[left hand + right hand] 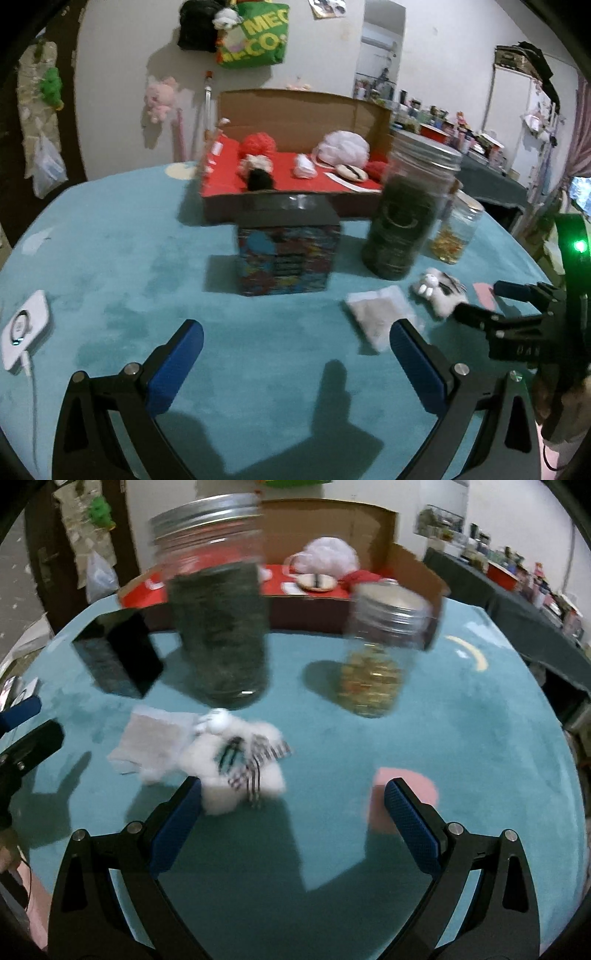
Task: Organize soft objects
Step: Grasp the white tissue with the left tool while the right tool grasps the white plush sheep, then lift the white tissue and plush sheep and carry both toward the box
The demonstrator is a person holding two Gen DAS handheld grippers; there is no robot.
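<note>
A small white plush toy with a striped scarf (439, 290) (236, 760) lies on the teal table cover. My right gripper (293, 786) is open just in front of the toy, whose edge overlaps the left fingertip (190, 794). Beside the toy rests a flat pale pouch (380, 310) (151, 742). A pink soft piece (406, 794) (484, 295) sits behind the right fingertip. My left gripper (295, 332) hangs open and empty over bare cover. At the back, an open cardboard box with red lining (295, 110) (417, 576) holds a red pom, a white mesh puff and small plush pieces.
A colourful cube box (288, 254) (118, 657) stands mid-table. To its right are a tall dark-filled jar (406, 218) (221, 627) and a smaller jar (456, 229) (376, 664). A white device with a cable (24, 328) lies at the left edge.
</note>
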